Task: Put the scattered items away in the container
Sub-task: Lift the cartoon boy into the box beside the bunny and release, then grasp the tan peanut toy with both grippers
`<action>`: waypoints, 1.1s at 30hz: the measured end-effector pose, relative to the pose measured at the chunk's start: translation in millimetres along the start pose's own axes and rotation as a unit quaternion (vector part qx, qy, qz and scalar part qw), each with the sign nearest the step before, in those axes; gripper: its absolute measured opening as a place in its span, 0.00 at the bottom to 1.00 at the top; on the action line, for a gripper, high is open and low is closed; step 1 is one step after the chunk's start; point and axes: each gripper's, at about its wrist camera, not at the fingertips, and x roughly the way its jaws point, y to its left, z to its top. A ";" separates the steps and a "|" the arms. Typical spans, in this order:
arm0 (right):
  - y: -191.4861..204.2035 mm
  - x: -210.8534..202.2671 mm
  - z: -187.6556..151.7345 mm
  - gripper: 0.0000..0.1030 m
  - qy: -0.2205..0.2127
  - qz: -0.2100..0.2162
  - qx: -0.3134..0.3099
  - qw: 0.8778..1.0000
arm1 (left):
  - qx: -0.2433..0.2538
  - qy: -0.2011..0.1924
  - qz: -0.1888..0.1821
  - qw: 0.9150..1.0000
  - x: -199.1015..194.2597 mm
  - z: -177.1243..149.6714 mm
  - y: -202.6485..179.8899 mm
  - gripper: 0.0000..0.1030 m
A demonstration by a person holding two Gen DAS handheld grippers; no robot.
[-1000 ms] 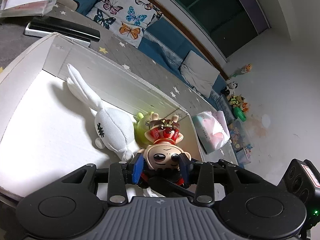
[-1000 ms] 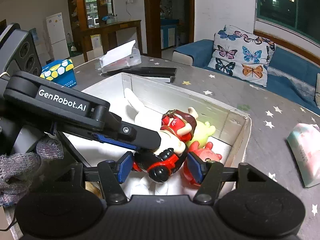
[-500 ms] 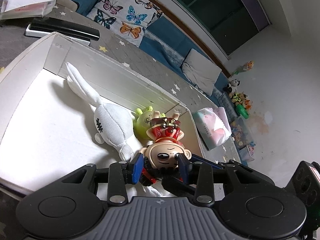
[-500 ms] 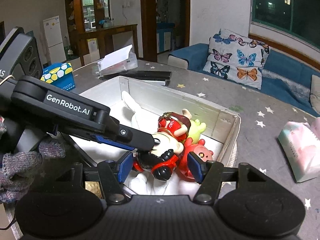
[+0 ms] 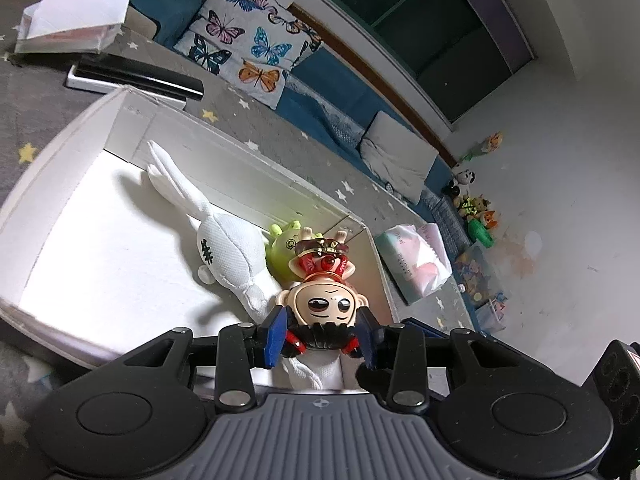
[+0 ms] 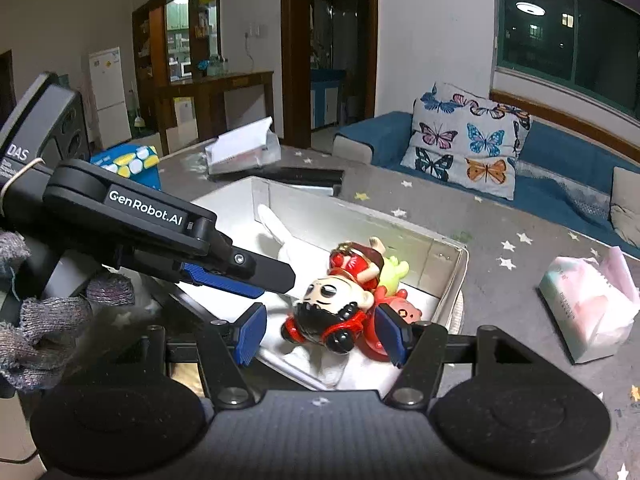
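A big-headed doll (image 5: 330, 304) in a red hat and red body lies on the other toys in the near corner of the white box (image 5: 248, 156). My left gripper (image 5: 322, 314) has its blue pads against the doll's chin and shoulders and is shut on it. In the right wrist view the left finger (image 6: 256, 266) ends beside the doll (image 6: 332, 300), whose face shows. My right gripper (image 6: 322, 332) hangs open at the box's near edge. The doll's feet lie between its pads, untouched. A white plush (image 5: 228, 248), a green toy (image 5: 282, 248) and a pink toy (image 6: 404, 308) also lie in the box.
A pastel tissue pack (image 6: 584, 304) lies on the star-patterned table right of the box (image 6: 456, 276). Behind the box are a flat black case (image 5: 136, 76), an open tissue box (image 5: 76, 20) and a blue carton (image 6: 128, 164). A gloved hand (image 6: 36, 320) holds the left gripper.
The left jaws narrowed onto the doll. In the right wrist view the doll's face came out from behind the left finger, and the right gripper drew back a little from the box.
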 end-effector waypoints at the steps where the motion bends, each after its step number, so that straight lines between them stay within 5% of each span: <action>1: 1.9 -3.7 -0.6 0.59 -0.004 0.001 0.000 1.000 | 0.001 -0.002 0.000 1.000 -3.1 -0.6 -0.7 0.39; 18: 48.7 -23.8 -34.4 0.59 -0.002 0.055 -0.003 0.998 | 0.047 -0.024 0.057 0.997 -59.6 -38.3 -5.0 0.39; 33: 60.5 16.0 -61.4 0.57 0.045 0.085 0.032 0.995 | 0.009 0.030 0.086 0.996 -40.1 -58.1 23.3 0.39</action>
